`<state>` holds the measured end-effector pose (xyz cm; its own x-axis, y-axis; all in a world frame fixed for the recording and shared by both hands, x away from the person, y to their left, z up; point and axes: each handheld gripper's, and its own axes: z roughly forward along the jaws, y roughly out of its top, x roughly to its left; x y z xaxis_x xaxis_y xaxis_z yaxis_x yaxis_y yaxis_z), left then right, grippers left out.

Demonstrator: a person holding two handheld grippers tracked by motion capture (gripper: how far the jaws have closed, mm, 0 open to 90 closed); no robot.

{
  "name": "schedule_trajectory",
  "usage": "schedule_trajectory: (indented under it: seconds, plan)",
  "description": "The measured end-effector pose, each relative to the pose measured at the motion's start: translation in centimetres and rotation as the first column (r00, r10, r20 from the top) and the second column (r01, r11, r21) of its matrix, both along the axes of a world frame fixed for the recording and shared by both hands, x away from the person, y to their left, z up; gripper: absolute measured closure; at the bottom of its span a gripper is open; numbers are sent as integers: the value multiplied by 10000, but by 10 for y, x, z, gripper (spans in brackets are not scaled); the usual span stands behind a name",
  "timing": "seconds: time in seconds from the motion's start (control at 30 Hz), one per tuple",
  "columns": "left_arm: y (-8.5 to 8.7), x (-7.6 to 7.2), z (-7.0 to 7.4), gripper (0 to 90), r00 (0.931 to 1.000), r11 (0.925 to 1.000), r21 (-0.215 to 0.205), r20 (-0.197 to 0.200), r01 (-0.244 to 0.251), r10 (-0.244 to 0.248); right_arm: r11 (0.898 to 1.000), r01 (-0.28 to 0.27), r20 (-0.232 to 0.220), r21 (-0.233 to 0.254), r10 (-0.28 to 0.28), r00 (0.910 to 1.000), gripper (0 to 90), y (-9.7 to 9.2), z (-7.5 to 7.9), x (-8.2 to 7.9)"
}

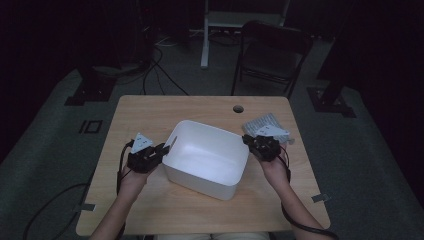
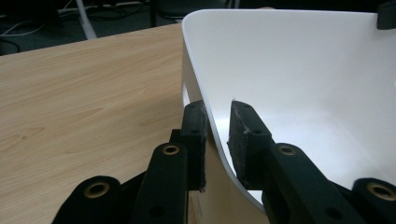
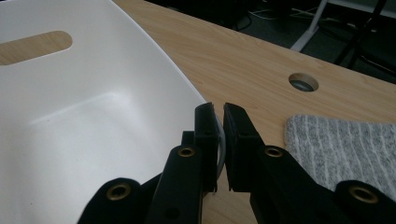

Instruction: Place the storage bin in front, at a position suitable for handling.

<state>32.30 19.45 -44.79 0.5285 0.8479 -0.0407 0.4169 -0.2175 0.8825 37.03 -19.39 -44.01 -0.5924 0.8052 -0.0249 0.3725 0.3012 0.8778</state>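
Grippers, my left and right, both clamp the unlabelled white bin on my wood table; dim room.

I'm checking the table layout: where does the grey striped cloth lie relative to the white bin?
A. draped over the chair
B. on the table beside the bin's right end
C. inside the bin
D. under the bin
B: the grey striped cloth lies flat on the table, just outside the white bin.

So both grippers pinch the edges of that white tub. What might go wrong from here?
Each hand-held gripper, left and right, clamps only the thin rim of the white tub, so it may slip or tilt when lifted. The grey striped cloth lies close beside the right one and might get snagged or dragged.
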Motion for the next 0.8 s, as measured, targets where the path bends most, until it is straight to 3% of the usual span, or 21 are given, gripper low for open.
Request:
schedule_trajectory:
  seconds: [0.1,0.2,0.33,0.4,0.43,0.5,0.63,0.7,0.77,0.8]
  plan:
    - [0,-2,-1,760,10000,9999,-98,-34,-60,59,10000,-46,50,-17,46,10000,847,0,0,1]
    - [3,1,-4,753,9998,9989,-439,-77,184,-188,9999,-132,85,-88,133,9999,845,1,0,0]
    - [8,6,-5,738,9992,9975,-581,0,408,-409,9999,-168,42,-31,168,9999,839,1,1,-3]
    - [12,8,-3,638,9985,9954,-786,84,540,-535,9997,-226,80,122,225,9997,771,0,2,-5]
    - [12,8,-3,637,9985,9954,-786,84,540,-535,9997,-226,80,122,225,9997,771,0,2,-5]
    - [19,11,2,553,9973,9904,-1205,354,683,-645,9984,-230,218,508,219,9995,605,-3,10,-12]
    - [25,22,8,482,9949,9845,-1480,496,939,-874,9950,-130,184,990,112,9998,457,-7,17,-27]
    - [26,30,10,447,9929,9823,-1488,510,1139,-1074,9944,-121,95,1047,111,9999,394,-7,16,-35]
    - [25,37,11,385,9939,9869,-1257,568,1010,-945,9945,-48,61,1043,42,10000,373,-8,14,-42]
    - [25,41,12,385,9925,9848,-1303,567,1150,-1084,9943,42,72,1070,-50,10000,359,-9,13,-44]
